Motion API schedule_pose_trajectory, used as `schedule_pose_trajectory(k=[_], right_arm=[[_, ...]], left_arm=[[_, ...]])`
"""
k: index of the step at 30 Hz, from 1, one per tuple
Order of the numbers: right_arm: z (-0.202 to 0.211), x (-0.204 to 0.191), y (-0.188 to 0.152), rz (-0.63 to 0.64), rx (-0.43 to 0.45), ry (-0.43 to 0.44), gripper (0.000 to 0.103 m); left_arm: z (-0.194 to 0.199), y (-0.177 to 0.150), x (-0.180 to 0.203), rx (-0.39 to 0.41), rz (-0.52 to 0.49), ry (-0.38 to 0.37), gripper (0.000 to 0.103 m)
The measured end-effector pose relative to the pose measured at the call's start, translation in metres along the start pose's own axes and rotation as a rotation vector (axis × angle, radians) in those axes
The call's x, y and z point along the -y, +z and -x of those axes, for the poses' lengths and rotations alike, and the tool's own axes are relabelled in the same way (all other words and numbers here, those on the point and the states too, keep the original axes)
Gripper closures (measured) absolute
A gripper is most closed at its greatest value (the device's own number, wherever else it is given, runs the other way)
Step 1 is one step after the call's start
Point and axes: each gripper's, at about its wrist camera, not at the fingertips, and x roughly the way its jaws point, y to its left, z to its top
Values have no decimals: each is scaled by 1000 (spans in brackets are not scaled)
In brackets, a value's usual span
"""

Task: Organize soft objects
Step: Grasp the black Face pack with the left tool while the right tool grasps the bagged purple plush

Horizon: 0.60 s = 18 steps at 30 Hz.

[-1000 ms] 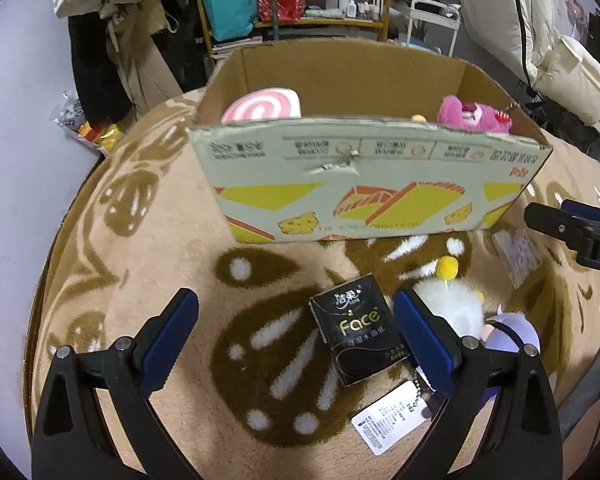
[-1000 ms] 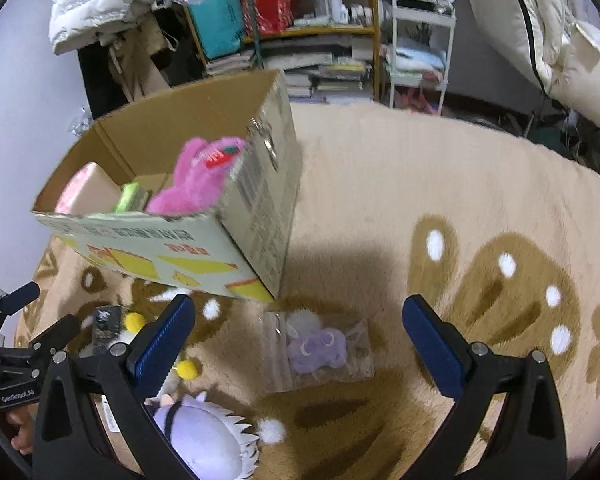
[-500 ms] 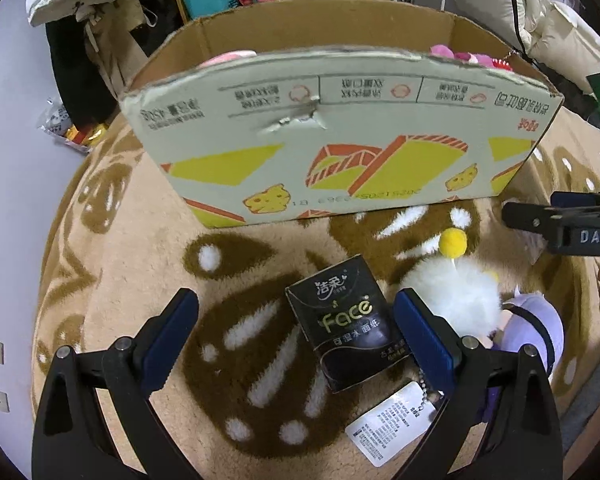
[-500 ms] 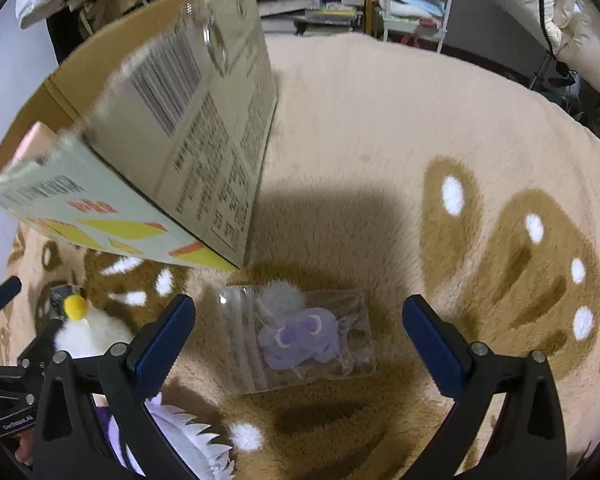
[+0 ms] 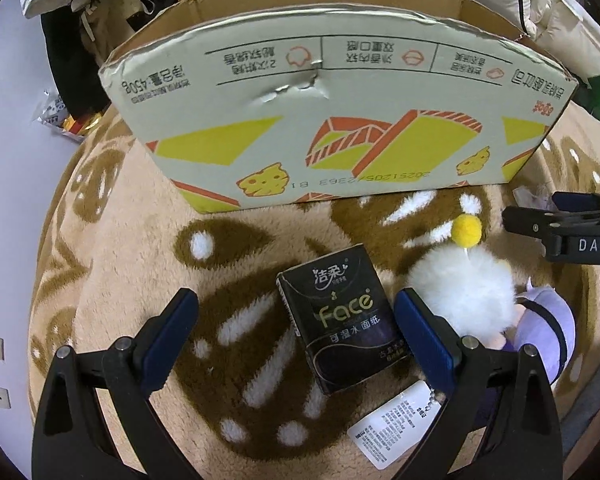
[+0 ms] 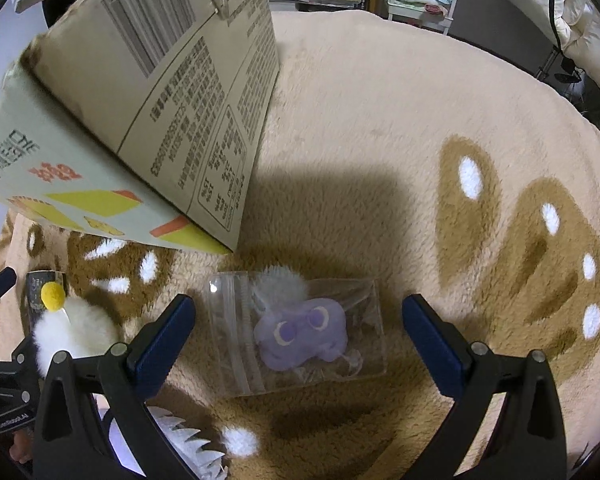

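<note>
My left gripper [image 5: 296,332] is open, low over the rug, with a black "Face" tissue pack [image 5: 342,320] lying between its fingers, nearer the right one. A white fluffy plush with a yellow pompom [image 5: 464,280] and a purple plush [image 5: 544,328] lie just right of it. My right gripper [image 6: 298,336] is open and straddles a clear zip bag holding a small purple plush [image 6: 304,334]. The cardboard box [image 5: 340,112] stands right behind both; its inside is hidden.
The brown and cream fleece rug [image 6: 420,128] covers the floor. A white paper tag [image 5: 396,424] lies by my left gripper's right finger. Shelves, bags and clothing [image 5: 100,20] stand behind the box. The right gripper shows at the left wrist view's right edge [image 5: 560,224].
Both grippers have dropped lower and closer to the rug. The box now looms larger and hides its contents. The tissue pack and the zip bag now sit between the open fingers.
</note>
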Motion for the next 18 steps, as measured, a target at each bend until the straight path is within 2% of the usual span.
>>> schedule_pose_trajectory(k=[9, 14, 18], right_arm=[[8, 2, -11, 0, 10, -15, 17], [15, -5, -19, 15, 13, -5, 21], [20, -9, -24, 27, 20, 2, 23]], left_arm=[[-1, -2, -6, -21, 40, -11, 8], [-3, -3, -16, -41, 85, -45, 21], [-4, -5, -21, -56, 109, -77, 44]])
